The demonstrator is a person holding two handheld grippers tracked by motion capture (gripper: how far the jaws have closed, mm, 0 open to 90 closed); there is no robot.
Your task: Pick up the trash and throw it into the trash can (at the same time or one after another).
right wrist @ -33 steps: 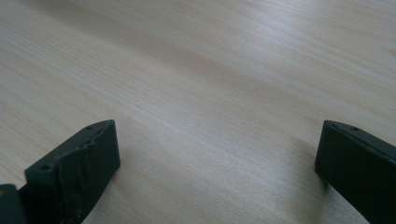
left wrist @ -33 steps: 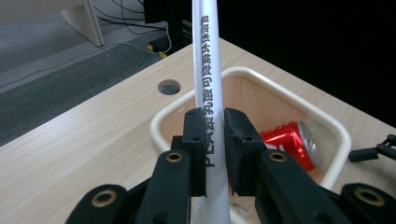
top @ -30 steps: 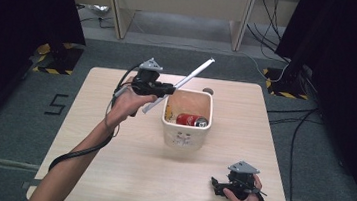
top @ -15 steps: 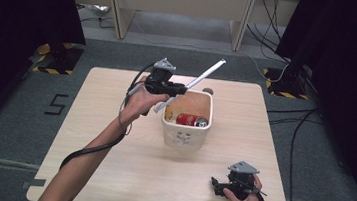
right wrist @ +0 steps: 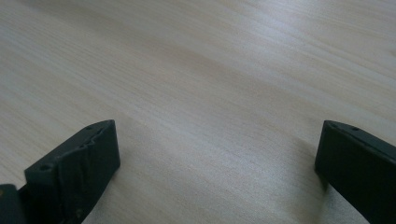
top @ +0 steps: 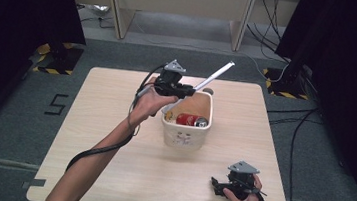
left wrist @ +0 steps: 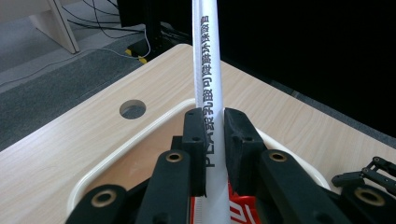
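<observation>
The left gripper has carried the white tube over the bin.

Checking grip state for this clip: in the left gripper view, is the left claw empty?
No, the left claw is shut on a white paper-wrapped straw with black print, held above the white bin.

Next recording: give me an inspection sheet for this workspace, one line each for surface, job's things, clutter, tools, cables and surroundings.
Surface: light wooden table, round hole near its far edge.
Job's things: white wrapped straw held over the white bin; red can lying inside the bin.
Clutter: nothing seen.
Tools: left tool shut on the straw above the bin; right tool open, low over the table's near right corner.
Cables: black cable trails along the left forearm; more on the floor, far right.
Surroundings: grey floor, dark curtains, wooden desk legs behind.
</observation>
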